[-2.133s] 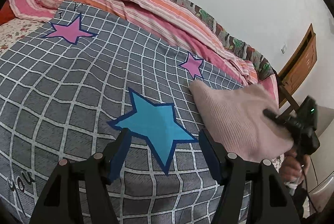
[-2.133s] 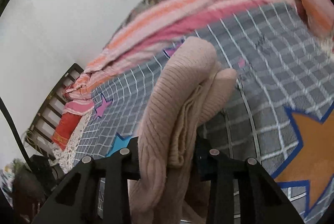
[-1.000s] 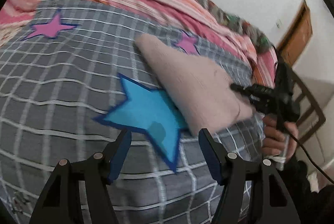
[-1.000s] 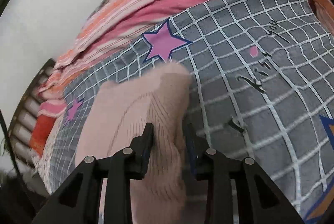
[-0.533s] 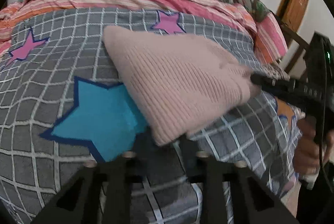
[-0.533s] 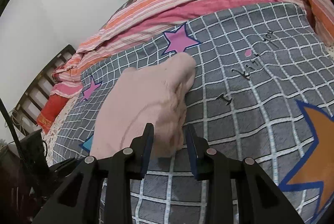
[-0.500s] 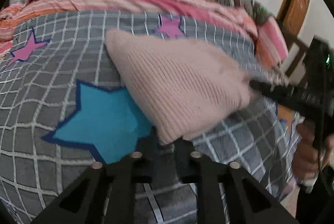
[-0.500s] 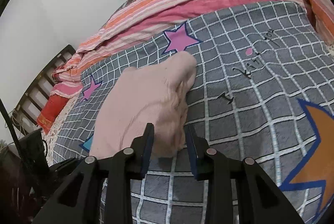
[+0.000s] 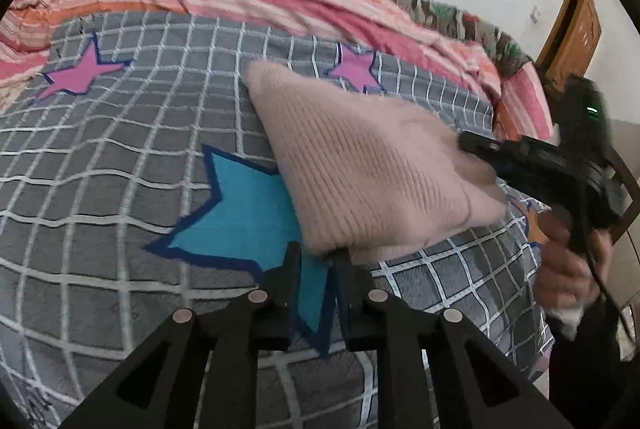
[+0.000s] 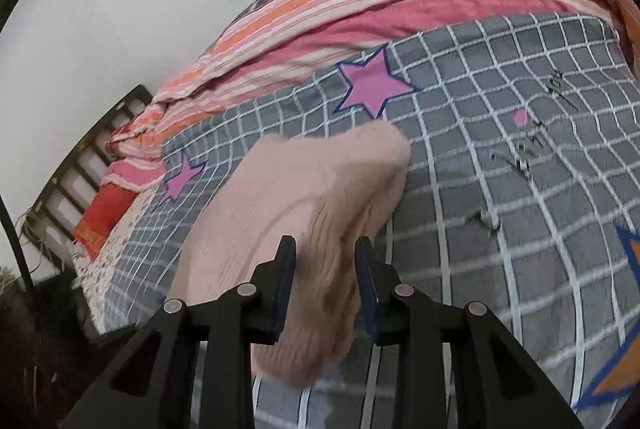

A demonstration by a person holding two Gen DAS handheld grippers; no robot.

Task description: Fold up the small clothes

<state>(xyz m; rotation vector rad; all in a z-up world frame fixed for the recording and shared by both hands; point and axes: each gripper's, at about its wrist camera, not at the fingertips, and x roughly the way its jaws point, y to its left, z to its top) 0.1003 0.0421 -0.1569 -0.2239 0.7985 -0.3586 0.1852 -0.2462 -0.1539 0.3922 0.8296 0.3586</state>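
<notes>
Left gripper narrowed, jaws just closing, near-left corner of pink knit garment nipped. Right gripper clamped on bunched right edge. Garment spread on grey checked blanket. Both corners to be kept taut, level, while fold is laid.

The left gripper points down at a slant, its 2 jaws drawn close together; they have just eased slightly apart after closing, with the near corner of the pink knit garment at their tips. The right gripper clamps the garment's other edge. A hand grips its handle.
</notes>
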